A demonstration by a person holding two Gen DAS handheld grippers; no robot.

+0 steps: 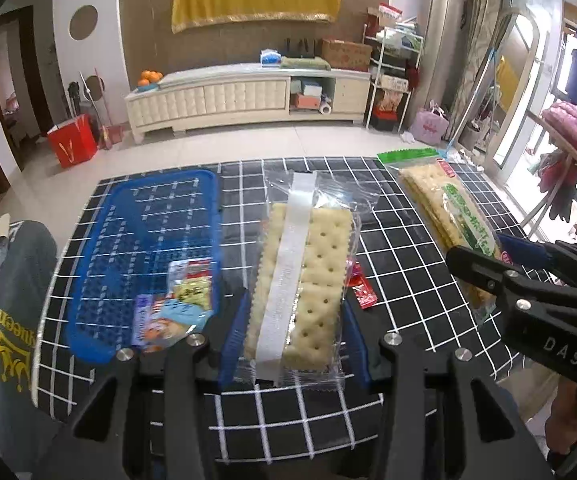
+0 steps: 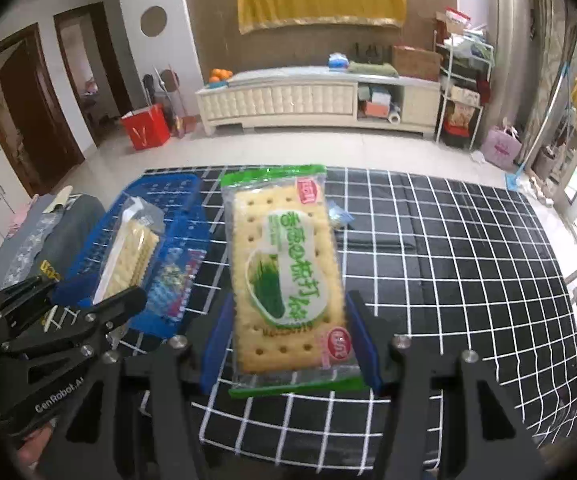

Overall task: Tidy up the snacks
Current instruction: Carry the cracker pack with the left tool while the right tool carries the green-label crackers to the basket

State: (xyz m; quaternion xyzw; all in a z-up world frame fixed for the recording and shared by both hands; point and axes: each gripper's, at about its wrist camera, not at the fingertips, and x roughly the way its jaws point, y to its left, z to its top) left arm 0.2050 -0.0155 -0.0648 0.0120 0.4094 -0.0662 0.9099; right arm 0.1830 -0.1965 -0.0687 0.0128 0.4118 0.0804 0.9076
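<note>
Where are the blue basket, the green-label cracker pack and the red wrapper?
Basket (image 1: 160, 208): left wrist view, bare mesh floor.
Cracker pack (image 2: 288, 264): right wrist view, green label.
Red wrapper (image 1: 362, 291): left wrist view, visible middle.

The left gripper clamps a clear cracker packet above the checked tablecloth; left of that packet sits the blue basket holding small snack packs; right of it the right gripper grips a green-labelled cracker pack.

My blue-padded left gripper carries pale crackers with a white strip. The basket is blue, the tablecloth black with white grid.
</note>
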